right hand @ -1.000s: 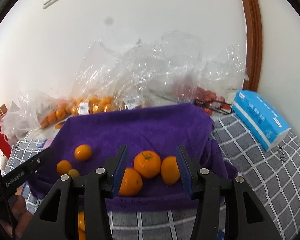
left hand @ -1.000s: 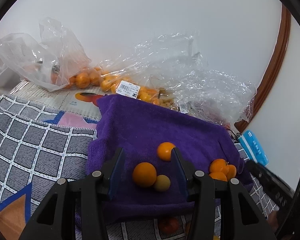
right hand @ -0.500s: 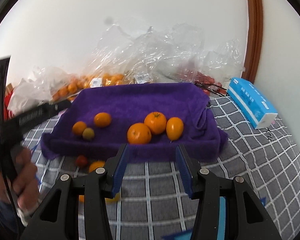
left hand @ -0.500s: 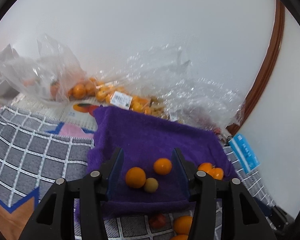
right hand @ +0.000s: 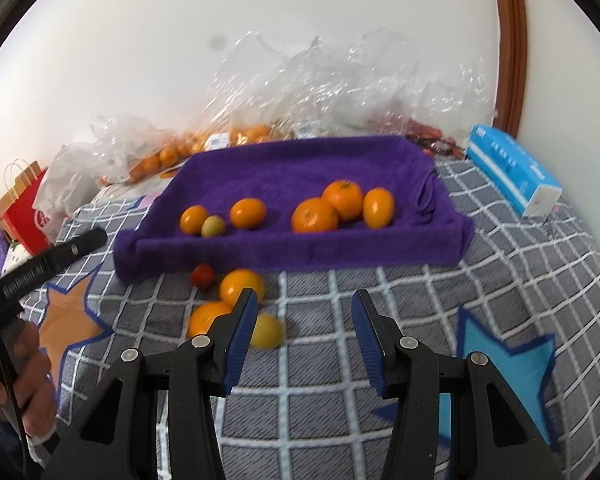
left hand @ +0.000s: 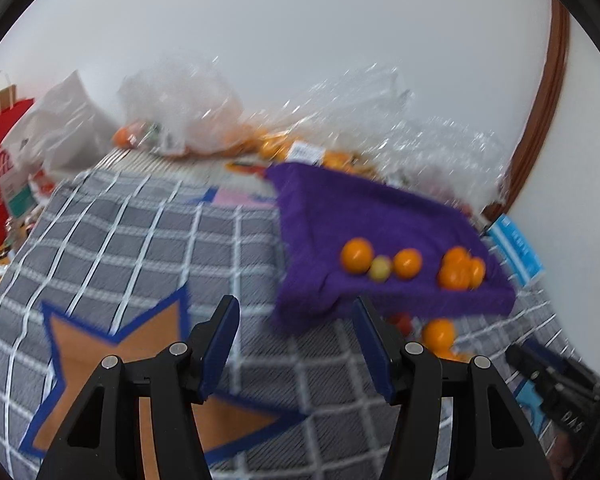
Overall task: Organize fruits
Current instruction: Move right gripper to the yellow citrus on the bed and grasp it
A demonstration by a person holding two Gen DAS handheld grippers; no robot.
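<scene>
1. Where a second ago each gripper hung right over the purple towel [right hand: 300, 168] with fruit framed between its fingers, both now sit back from it over the grey checked cloth [right hand: 420, 300].
2. Since then the left gripper [left hand: 296, 344] has swung away to the left, so the towel lies off to its upper right; its jaws are opening with nothing between them but bare cloth and an orange star patch [left hand: 112, 344].
3. Meanwhile the right gripper [right hand: 304, 332] stands partly open and empty, its gap unchanged from before.
4. On the towel, which is draped over something raised and box-like, lie two groups: an orange, a small greenish fruit [right hand: 213, 226] and another orange on the left; three oranges [right hand: 342, 206] huddled and touching on the right.
5. Below the towel's front edge, on the cloth, lie a small red fruit [right hand: 203, 275], two oranges [right hand: 240, 285] and a yellow fruit [right hand: 265, 330], the last just beside the right gripper's left finger.
6. Behind the towel, clear plastic bags [right hand: 320, 80] hold more oranges against the wall.
7. Right of the towel a blue tissue pack [right hand: 512, 168] sits near a brown door frame; a red paper bag [right hand: 28, 208] stands far left.
8. Open cloth stretches ahead of the right gripper up to the towel's front edge.
</scene>
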